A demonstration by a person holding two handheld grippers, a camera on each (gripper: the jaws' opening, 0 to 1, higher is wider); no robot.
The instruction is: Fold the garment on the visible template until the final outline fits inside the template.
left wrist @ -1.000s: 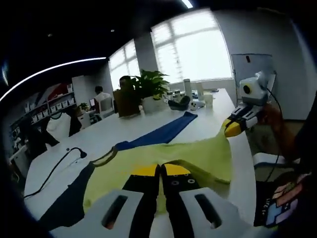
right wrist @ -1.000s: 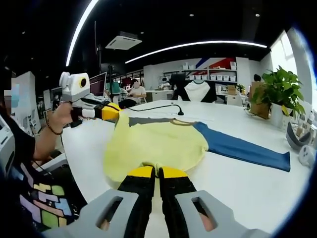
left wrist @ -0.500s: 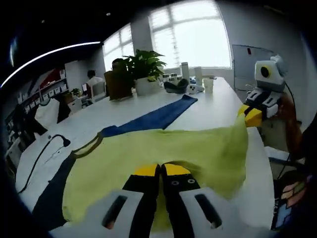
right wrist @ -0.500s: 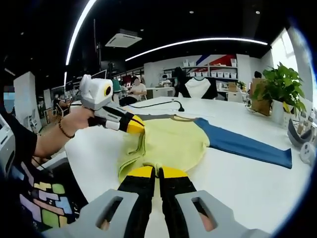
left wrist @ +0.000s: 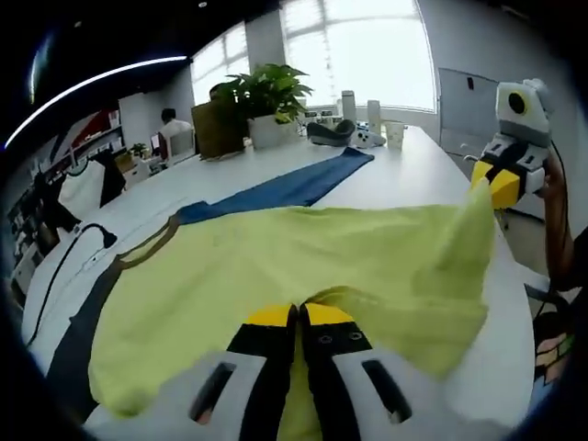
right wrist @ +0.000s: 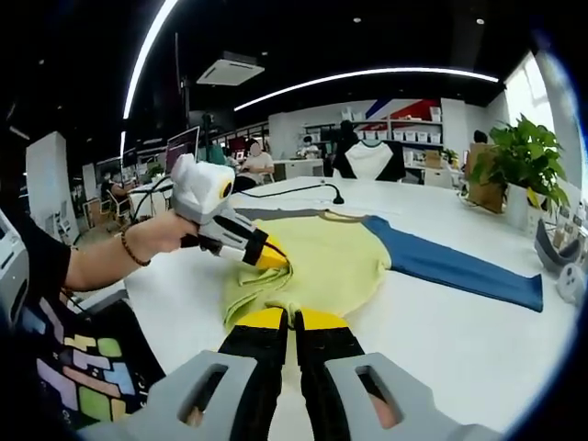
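A yellow-green garment [left wrist: 276, 266] with one blue sleeve [left wrist: 294, 184] and one dark grey sleeve [left wrist: 64, 354] lies on the white table [right wrist: 441, 349]. My left gripper [left wrist: 297, 317] is shut on a bunched yellow edge of it. My right gripper [left wrist: 493, 184] comes in from the right of the left gripper view, pinching a raised corner of the cloth. In the right gripper view, my right gripper [right wrist: 294, 319] is shut on the garment's near edge. There, my left gripper [right wrist: 273, 258], held by a hand, presses a doubled fold low over the garment [right wrist: 331, 262]. The blue sleeve [right wrist: 450, 271] stretches right.
A potted plant [left wrist: 262, 92] and several cups and small items [left wrist: 354, 133] stand at the table's far end. A black cable [left wrist: 64, 266] runs along the far side. The table's edge is close to the person's arm [right wrist: 101, 262]. People sit at desks behind.
My left gripper has carried its yellow edge down and across toward my right gripper, doubling the cloth over itself. The right gripper has kept its hold and barely moved.
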